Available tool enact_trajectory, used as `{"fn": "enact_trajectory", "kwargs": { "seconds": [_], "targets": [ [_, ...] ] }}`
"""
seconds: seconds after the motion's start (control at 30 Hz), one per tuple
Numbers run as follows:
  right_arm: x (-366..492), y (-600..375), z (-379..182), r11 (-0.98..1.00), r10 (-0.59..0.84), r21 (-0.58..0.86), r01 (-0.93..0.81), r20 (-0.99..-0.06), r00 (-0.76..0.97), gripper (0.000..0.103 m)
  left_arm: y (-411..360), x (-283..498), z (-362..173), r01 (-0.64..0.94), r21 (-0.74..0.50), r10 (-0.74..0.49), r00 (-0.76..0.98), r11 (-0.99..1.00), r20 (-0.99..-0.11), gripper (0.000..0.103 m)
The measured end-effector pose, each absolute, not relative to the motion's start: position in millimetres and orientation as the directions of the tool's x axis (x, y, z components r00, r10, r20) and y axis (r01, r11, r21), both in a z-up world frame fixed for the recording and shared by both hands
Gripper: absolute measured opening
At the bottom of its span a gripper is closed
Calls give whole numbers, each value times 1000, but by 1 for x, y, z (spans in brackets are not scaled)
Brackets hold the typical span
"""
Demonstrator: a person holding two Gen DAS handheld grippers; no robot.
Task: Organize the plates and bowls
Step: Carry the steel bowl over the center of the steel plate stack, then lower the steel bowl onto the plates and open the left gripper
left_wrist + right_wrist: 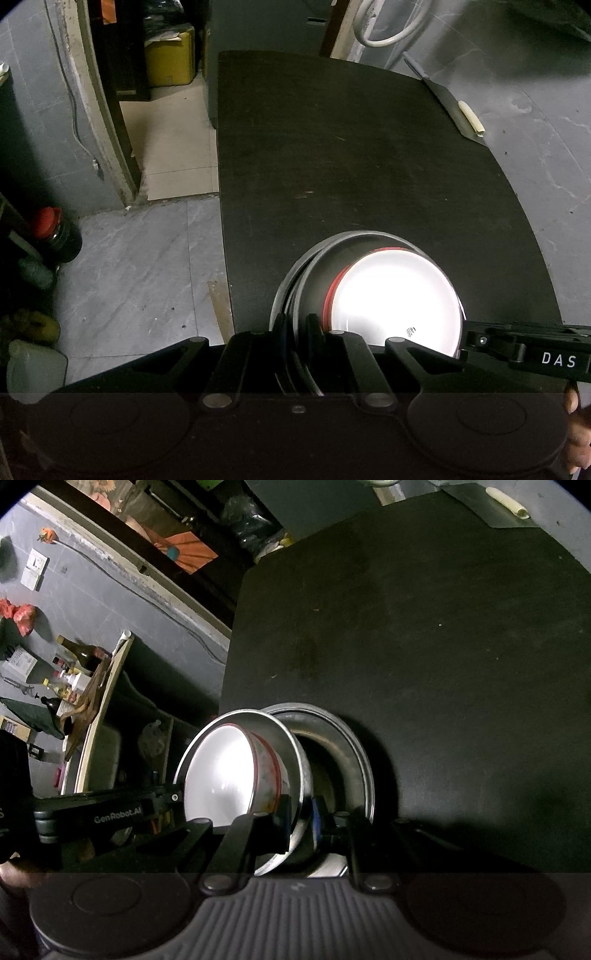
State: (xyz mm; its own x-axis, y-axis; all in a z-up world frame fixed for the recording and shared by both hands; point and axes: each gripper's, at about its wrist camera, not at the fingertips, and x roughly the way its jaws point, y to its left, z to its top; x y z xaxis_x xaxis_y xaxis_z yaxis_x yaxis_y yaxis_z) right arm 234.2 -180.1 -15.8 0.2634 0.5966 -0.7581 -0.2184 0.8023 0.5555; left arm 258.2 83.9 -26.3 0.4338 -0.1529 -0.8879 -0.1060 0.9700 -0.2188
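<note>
A steel bowl holds a white bowl with a red band; both sit over a steel plate on the black table. My left gripper is shut on the left rims of the steel bowl and plate. In the right wrist view my right gripper is shut on the steel bowl's rim, which is tilted with the white bowl inside, above the steel plate. The other gripper's arm shows in each view.
A dark flat sheet with a cream roll lies at the table's far right corner. Left of the table is grey tiled floor with a red-capped jar and containers. A shelf with bottles stands left in the right wrist view.
</note>
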Motion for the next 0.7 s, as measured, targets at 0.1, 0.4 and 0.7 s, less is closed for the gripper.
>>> {"fn": "enact_trajectory", "kwargs": {
  "seconds": [0.1, 0.4, 0.7],
  "targets": [
    [234, -180, -16, 803, 596, 555, -216, -756, 271, 15, 84, 258, -27, -110, -216, -148, 435, 970, -888, 9],
    [233, -178, -14, 811, 585, 544, -217, -758, 288, 15, 82, 256, -27, -116, -206, -135, 442, 972, -887, 14],
    [231, -175, -10, 822, 570, 525, -222, -762, 308, 15, 82, 257, -25, -125, -182, -110, 443, 975, -890, 27]
  ]
}}
